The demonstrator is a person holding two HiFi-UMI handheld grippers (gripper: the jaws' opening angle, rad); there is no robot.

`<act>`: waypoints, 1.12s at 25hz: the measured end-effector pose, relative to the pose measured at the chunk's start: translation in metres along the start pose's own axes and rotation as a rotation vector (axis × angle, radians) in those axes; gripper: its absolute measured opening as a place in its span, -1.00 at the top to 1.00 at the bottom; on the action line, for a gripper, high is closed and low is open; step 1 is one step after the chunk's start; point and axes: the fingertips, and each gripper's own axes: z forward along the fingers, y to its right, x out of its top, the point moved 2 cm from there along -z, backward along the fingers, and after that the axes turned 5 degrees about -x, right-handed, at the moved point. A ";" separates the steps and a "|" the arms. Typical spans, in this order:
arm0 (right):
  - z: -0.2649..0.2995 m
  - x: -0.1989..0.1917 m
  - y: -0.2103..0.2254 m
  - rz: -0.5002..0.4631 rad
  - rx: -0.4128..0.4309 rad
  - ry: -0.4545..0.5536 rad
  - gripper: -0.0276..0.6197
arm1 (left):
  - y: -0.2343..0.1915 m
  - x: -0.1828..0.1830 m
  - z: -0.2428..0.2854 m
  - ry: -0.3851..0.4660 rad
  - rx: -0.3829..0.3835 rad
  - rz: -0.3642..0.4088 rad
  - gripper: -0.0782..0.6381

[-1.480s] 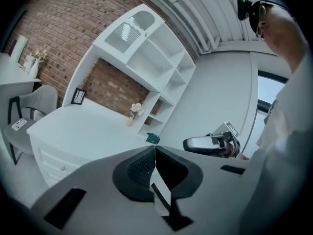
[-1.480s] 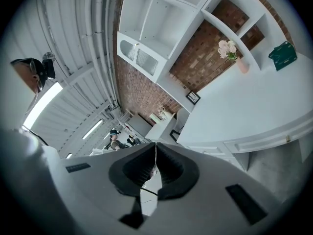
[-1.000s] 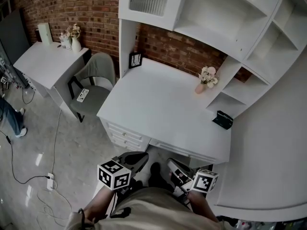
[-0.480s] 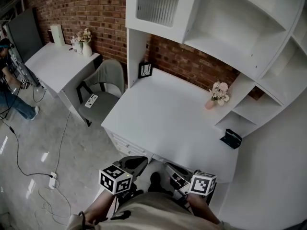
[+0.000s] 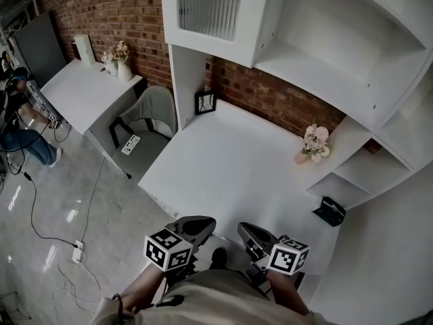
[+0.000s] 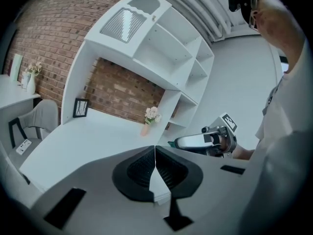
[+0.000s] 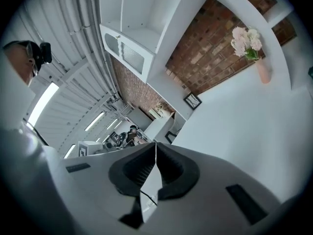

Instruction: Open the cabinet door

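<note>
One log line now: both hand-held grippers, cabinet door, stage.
left hand-held gripper: shut, empty | right hand-held gripper: shut, empty | cabinet door: closed, untouched | stage: pre-contact

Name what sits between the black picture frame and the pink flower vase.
Nothing: the head view shows bare white desk top between the black picture frame and the pink flower vase.

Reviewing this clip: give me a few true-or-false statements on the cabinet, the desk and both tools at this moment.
1. The ribbed-glass cabinet door is closed. True.
2. The left tool grips that door. False: its jaws are together on nothing, low by the desk's near edge.
3. A flower vase stands on the desk. True.
4. The right tool is wide open. False: its jaws are together and empty.
5. The picture frame lies flat mid-desk. False: it stands upright at the desk's back left corner.
</note>
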 end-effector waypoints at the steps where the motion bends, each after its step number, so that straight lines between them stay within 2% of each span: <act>1: 0.001 0.010 0.004 -0.019 0.005 0.012 0.83 | -0.002 0.003 0.003 -0.002 0.010 0.003 0.73; 6: 0.015 0.071 0.018 -0.081 0.049 0.074 0.83 | -0.018 0.026 0.008 0.031 0.097 0.021 0.73; 9: 0.026 0.108 0.019 -0.161 0.066 0.099 0.83 | -0.026 0.036 0.009 0.050 0.144 0.018 0.73; 15: 0.057 0.169 0.000 -0.373 0.166 0.090 0.83 | -0.036 0.051 0.020 0.081 0.211 0.026 0.73; 18: 0.066 0.197 -0.009 -0.445 0.208 0.109 0.83 | -0.037 0.053 0.026 0.091 0.240 0.019 0.73; 22: 0.076 0.241 -0.019 -0.507 0.227 0.192 0.83 | -0.038 0.055 0.031 0.093 0.273 0.013 0.73; 25: 0.092 0.274 -0.027 -0.526 0.205 0.248 0.82 | -0.041 0.058 0.032 0.093 0.291 0.008 0.73; 27: 0.099 0.291 -0.037 -0.535 0.218 0.280 0.81 | -0.043 0.060 0.032 0.100 0.301 0.009 0.73; 28: 0.102 0.298 -0.043 -0.541 0.227 0.293 0.72 | -0.045 0.061 0.032 0.104 0.303 0.009 0.73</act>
